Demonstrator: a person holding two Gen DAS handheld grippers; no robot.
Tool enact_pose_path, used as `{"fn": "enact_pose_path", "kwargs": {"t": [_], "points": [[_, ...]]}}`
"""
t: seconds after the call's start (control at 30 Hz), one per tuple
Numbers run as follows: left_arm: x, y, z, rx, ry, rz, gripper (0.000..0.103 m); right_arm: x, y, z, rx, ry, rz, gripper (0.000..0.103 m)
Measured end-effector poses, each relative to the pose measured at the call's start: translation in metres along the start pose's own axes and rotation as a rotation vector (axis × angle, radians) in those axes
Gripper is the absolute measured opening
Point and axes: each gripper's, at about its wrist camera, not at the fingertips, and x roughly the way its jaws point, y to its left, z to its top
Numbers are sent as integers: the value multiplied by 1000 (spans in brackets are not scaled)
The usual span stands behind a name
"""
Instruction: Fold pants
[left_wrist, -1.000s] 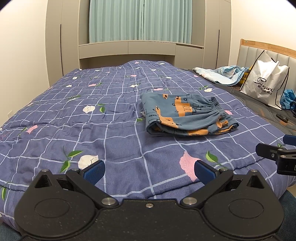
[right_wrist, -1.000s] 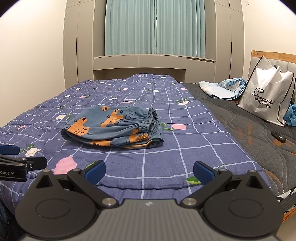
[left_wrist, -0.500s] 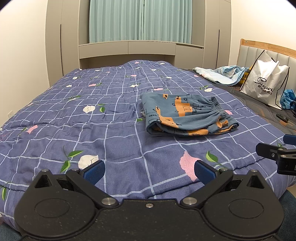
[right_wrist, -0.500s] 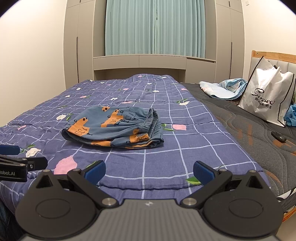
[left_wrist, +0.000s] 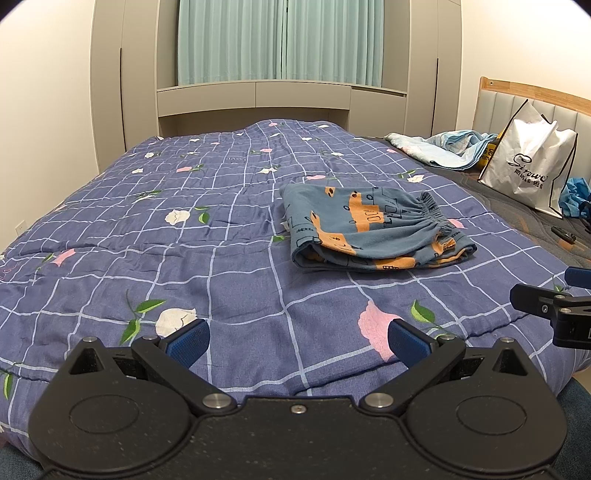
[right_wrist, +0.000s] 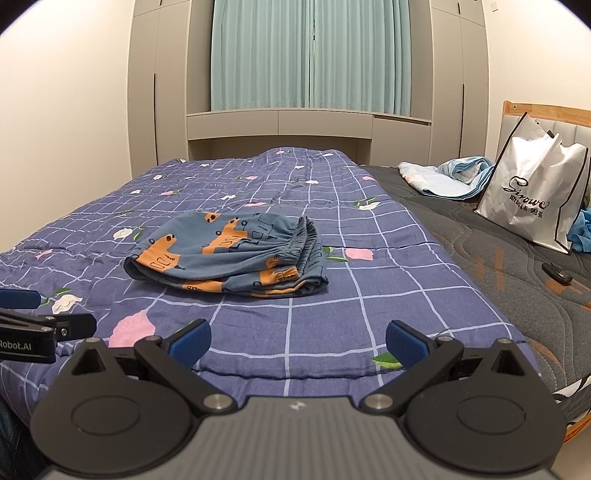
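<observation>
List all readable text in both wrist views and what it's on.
"Sirowe", script logo, my best reading: white shopping bag by the headboard.
Line of characters under that logo: too small to read.
"Robot.AI", start cut off by the frame edge: left gripper body, seen in the right wrist view.
Yellow item behind the bag: dark print, unreadable.
Pants: cartoon print only, no legible words.
</observation>
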Motion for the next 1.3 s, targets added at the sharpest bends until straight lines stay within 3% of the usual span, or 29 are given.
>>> {"fn": "enact_pose_path", "kwargs": {"t": [1.3], "points": [[0,0,-2,4,11,19,102,-1,1,0,-1,2,1,103]]}}
